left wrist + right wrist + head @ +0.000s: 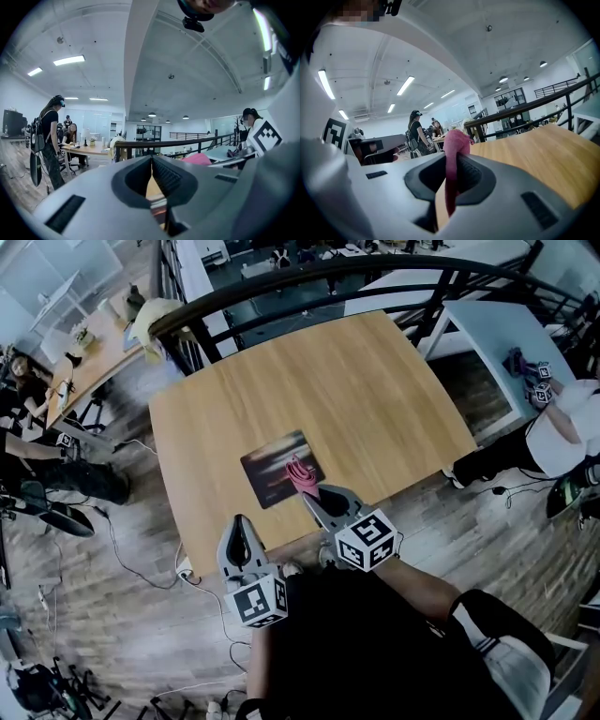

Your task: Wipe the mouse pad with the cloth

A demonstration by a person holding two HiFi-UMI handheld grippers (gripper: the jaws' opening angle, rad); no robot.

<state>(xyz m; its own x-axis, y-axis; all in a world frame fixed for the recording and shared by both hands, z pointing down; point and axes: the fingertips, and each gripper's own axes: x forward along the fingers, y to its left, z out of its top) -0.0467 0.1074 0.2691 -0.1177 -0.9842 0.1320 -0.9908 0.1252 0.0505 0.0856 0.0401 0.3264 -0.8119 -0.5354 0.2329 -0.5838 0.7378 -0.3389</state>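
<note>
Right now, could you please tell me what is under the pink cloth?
The printed mouse pad lies beneath the pink cloth, flat on the wooden table. The right claw is shut on the cloth. The pad's patch directly below is covered, so contact cannot be judged.

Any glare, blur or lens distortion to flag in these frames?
Head view: fisheye bows the table edges; mouse pad evenly lit, no hard shadows. Left gripper view: strong barrel distortion, black corners, ceiling light blown out. Right gripper view: same dark corners; the cloth, close to the lens, looks soft.
</note>
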